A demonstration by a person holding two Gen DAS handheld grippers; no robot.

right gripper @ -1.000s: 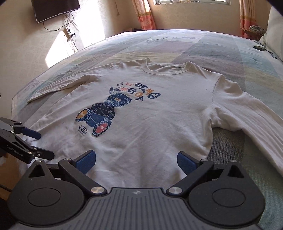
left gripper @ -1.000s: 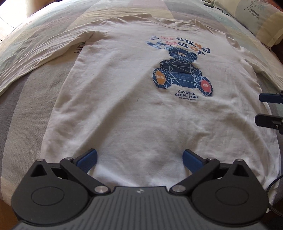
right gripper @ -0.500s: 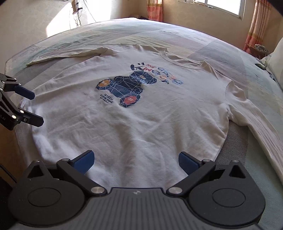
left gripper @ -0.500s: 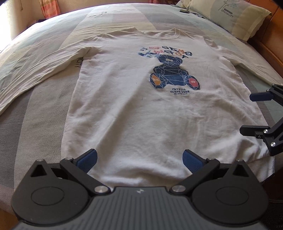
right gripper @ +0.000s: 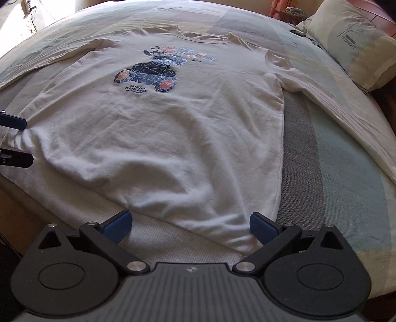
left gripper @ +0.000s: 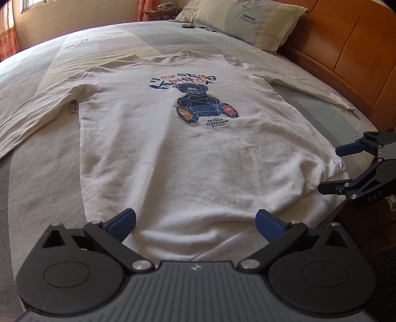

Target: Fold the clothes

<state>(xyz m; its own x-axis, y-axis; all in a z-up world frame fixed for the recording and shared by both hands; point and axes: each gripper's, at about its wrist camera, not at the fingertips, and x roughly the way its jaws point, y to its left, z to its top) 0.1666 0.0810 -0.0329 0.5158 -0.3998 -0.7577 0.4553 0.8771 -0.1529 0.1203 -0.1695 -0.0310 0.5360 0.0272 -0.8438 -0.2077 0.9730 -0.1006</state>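
**Two open claws at the shirt's hem**

The left claw (left gripper: 195, 221) and right claw (right gripper: 190, 224) both gape wide, gripping nothing, over the hem of one white long-sleeved shirt (left gripper: 188, 153) spread flat on the bed (left gripper: 44, 173). Only the left view shows the wooden headboard (left gripper: 351, 49); both show one pillow (right gripper: 351, 42).

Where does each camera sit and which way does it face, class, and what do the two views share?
Left wrist: sits on the left gripper at the hem, looking up the white shirt toward the pillow; the right gripper shows at the right edge.
Right wrist: sits on the right gripper at the hem's other corner, facing the collar; the left gripper's fingers show at the left edge.
Shared: shirt, bear print, pillow, bed.
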